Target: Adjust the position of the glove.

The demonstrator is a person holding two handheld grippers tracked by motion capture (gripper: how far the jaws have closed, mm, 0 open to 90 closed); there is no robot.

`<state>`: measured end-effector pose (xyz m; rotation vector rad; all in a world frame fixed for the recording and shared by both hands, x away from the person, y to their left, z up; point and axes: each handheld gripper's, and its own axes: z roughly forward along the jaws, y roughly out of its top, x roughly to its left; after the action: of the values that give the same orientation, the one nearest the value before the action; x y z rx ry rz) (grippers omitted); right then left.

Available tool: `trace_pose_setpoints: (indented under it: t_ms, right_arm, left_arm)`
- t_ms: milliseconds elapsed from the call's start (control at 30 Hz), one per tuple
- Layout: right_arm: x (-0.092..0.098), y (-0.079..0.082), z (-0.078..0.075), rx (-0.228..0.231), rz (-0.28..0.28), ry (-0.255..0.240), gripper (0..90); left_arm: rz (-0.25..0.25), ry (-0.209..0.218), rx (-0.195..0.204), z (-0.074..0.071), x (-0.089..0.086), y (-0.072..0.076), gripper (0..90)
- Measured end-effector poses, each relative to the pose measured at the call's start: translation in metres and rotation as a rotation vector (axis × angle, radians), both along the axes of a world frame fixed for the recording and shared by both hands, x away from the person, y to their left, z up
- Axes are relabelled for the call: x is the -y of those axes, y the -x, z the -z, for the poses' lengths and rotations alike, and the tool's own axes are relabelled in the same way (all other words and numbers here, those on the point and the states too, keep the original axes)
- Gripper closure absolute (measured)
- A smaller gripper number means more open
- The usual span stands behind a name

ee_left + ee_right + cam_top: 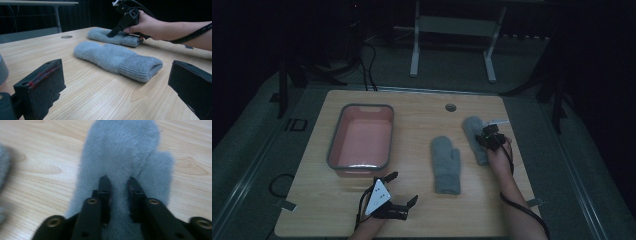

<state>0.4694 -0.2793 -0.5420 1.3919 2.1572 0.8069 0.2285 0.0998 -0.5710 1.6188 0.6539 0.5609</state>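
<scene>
Two grey mittens lie flat on the wooden table (412, 125). On the farther right mitten (473, 127) (120, 150) (100, 35) my right gripper (486, 139) (118, 180) (112, 32) points down, its jaws narrow and pinching a ridge of the fleece between them, near the thumb. The other mitten (446, 162) (115, 58) rests in the middle of the table, cuff toward the person. Near the front edge, left of that mitten, my left gripper (403, 187) (117, 66) is held wide open with nothing between its jaws, facing the middle mitten.
A pink tub with a grey rim (360, 107) stands at the table's left, with nothing visible inside. A round cable hole (450, 107) sits near the far edge. Cables and a white frame (452, 30) lie on the dark floor beyond the table.
</scene>
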Motion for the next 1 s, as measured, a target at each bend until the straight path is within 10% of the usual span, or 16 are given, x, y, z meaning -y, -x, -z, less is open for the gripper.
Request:
trace_pose_setpoints:
  t_ms: [533,767,1000]
  right_arm:
    - [0.028,0.08,-0.047,0.069,0.2,-0.148,81.7]
    - [0.029,0.119,-0.042,0.053,0.22,-0.153,81.1]
    - [0.027,0.117,-0.025,0.025,0.236,-0.132,79.7]
  left_arm:
    - [-0.005,0.002,0.001,0.0,0.0,0.0,0.8]
    - [-0.006,0.004,-0.001,0.0,0.0,0.0,0.8]
    - [-0.008,-0.002,0.005,0.0,0.001,0.001,0.8]
